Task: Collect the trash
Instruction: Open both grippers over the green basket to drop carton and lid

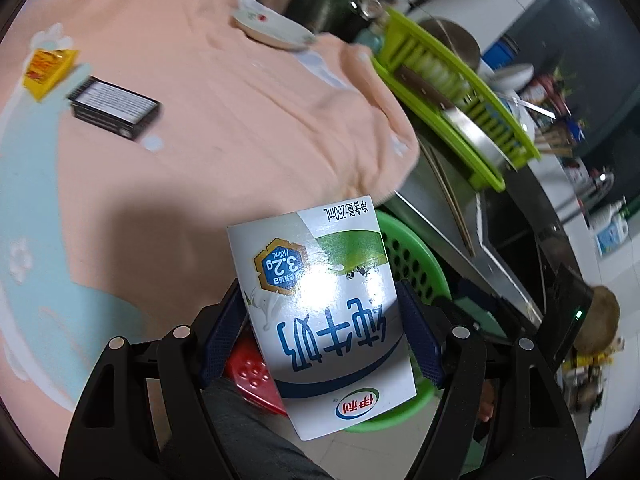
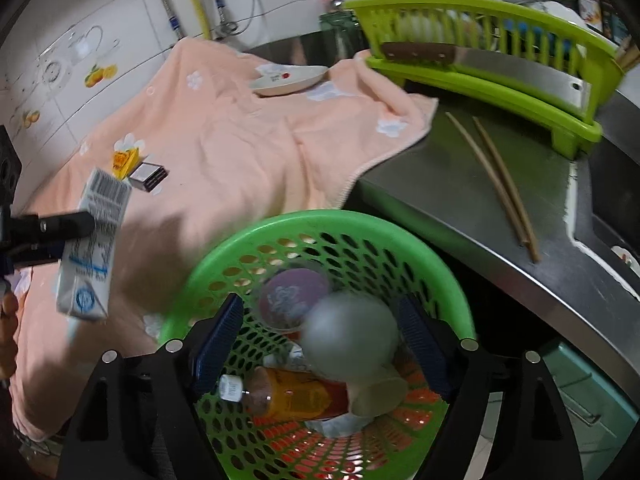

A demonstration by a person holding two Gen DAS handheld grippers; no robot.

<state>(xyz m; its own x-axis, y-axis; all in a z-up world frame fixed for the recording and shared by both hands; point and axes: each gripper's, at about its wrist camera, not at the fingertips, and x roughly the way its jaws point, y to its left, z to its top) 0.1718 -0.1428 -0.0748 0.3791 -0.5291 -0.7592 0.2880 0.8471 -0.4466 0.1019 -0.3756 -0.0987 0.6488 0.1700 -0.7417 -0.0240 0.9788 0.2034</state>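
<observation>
My left gripper (image 1: 320, 336) is shut on a white milk carton (image 1: 320, 312) with blue characters, held above the pink towel's edge next to the green basket (image 1: 412, 256). The carton also shows in the right wrist view (image 2: 92, 248), left of the basket. My right gripper (image 2: 320, 344) is open above the green basket (image 2: 248, 236); a blurred grey round object (image 2: 348, 336) is between its fingers, apparently in mid-air. The basket holds an orange bottle (image 2: 288, 394), a purple-lidded cup (image 2: 294, 300) and a beige cup (image 2: 378, 398). A yellow wrapper (image 1: 48, 66) and a black box (image 1: 114, 106) lie on the towel.
A pink towel (image 2: 240, 148) covers the counter. A white dish (image 2: 288, 78) sits at its far end. A lime dish rack (image 2: 500, 60) with a cleaver stands on the steel counter (image 2: 440, 192), with two chopsticks (image 2: 496, 184) beside it.
</observation>
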